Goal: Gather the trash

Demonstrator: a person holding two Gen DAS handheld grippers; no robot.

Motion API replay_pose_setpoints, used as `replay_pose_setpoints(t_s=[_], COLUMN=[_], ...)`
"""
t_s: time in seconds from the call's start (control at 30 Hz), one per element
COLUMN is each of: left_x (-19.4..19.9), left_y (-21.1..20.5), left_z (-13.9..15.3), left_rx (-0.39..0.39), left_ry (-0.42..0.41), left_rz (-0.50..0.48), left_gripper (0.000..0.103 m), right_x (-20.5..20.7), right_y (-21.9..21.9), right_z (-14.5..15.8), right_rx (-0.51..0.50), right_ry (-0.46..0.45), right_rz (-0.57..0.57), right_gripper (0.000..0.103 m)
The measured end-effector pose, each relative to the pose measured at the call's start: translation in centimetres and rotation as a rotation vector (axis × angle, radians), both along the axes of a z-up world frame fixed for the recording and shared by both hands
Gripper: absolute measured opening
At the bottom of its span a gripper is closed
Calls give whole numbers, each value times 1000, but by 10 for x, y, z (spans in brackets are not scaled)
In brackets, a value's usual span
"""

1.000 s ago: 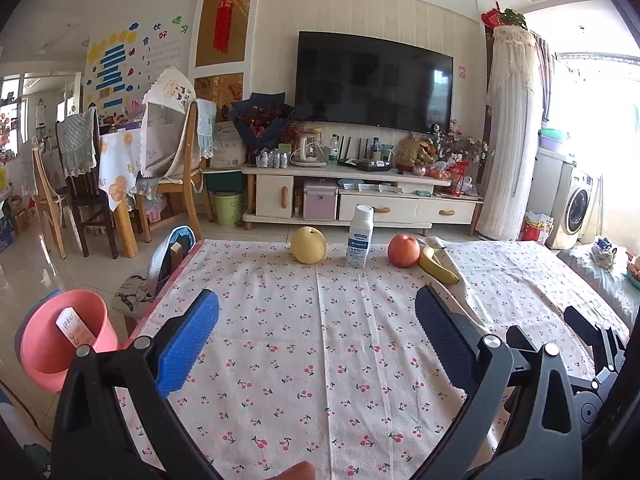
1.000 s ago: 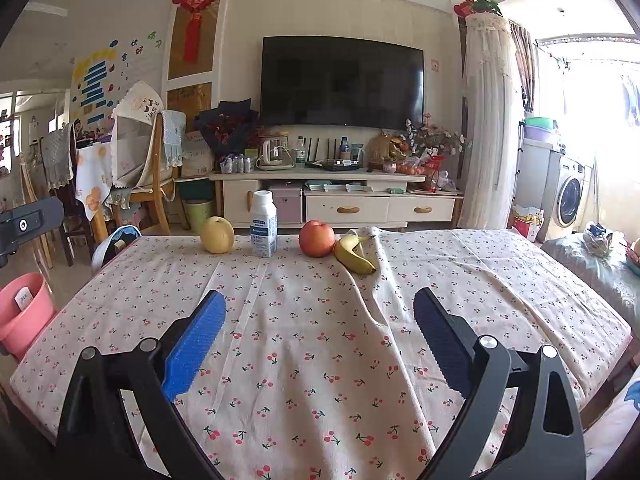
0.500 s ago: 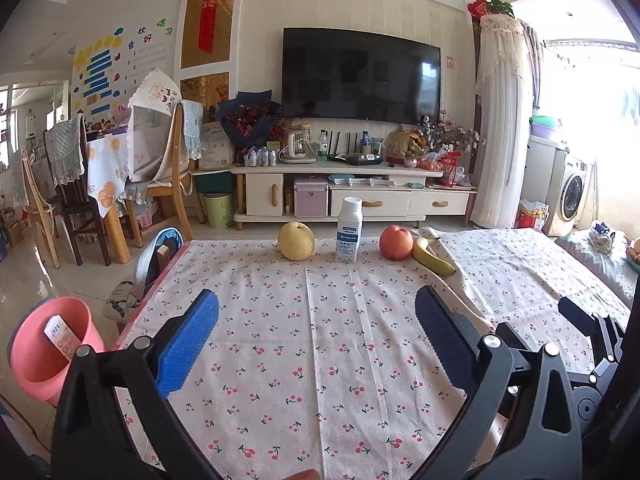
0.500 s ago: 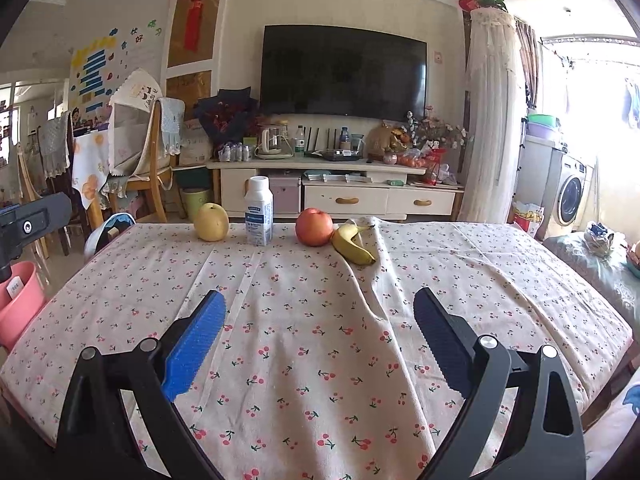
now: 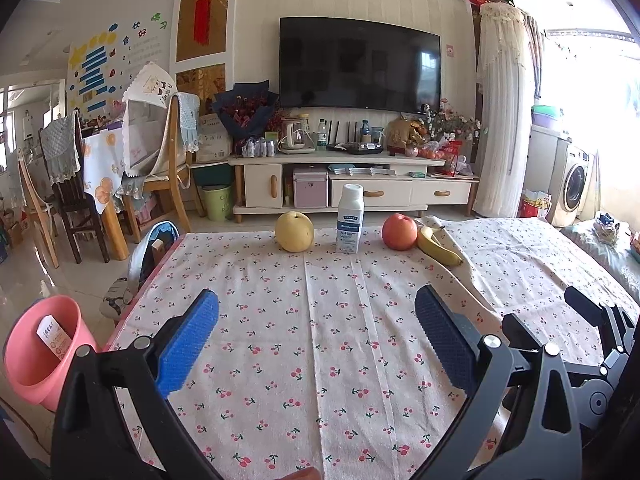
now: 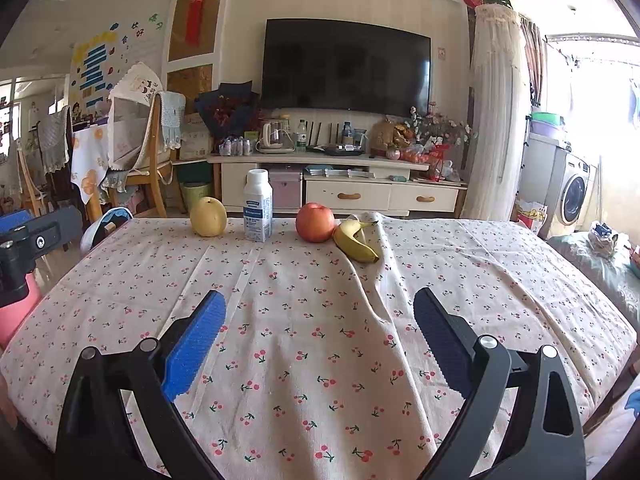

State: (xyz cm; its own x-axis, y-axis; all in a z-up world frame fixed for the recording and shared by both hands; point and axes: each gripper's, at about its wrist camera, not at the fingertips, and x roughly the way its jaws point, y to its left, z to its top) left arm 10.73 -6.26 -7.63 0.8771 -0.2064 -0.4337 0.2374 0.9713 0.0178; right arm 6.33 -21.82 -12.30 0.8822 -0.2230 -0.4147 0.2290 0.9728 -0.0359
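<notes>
A white plastic bottle (image 5: 350, 219) (image 6: 258, 206) stands upright at the far edge of the cherry-print tablecloth (image 5: 320, 320) (image 6: 320, 312). It sits between a yellow pear (image 5: 294, 231) (image 6: 208, 217) and a red apple (image 5: 399, 231) (image 6: 315, 223). A banana (image 5: 438, 246) (image 6: 354, 240) lies right of the apple. A pink bin (image 5: 38, 350) holding a paper slip stands on the floor by the table's left side. My left gripper (image 5: 316, 340) and right gripper (image 6: 318, 340) both hover open over the near cloth, nothing between their fingers.
Behind the table stand a TV cabinet (image 5: 352, 184) with a television, wooden chairs (image 5: 160, 168) at the left and a washing machine (image 5: 574, 184) at the right. A backpack (image 5: 154, 248) leans by the table's left corner. The right gripper's body (image 5: 600, 336) shows at the left view's right edge.
The left gripper has swung rightward, so the bottle and fruit sit more central in its view. The right view has drifted slightly, the table objects shifting a little lower. Both grippers stayed open.
</notes>
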Motion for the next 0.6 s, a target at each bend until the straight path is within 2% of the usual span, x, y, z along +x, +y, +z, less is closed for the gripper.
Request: replay_pose_setpoints(t_s=[0.4, 0.5, 0.6], left_x=[15, 30, 58], left_y=[-6, -7, -6], left_z=[-15, -28, -49], left_rx=[30, 56, 73], left_ry=[11, 54, 145], left_rz=[-5, -9, -12], left_gripper=[99, 99, 99], right_x=[16, 25, 38], right_y=[2, 0, -4], right_z=[-10, -17, -28], right_rx=[5, 26, 58], right_ry=[37, 72, 117], right_rz=[31, 44, 53], right_gripper=[95, 96, 96])
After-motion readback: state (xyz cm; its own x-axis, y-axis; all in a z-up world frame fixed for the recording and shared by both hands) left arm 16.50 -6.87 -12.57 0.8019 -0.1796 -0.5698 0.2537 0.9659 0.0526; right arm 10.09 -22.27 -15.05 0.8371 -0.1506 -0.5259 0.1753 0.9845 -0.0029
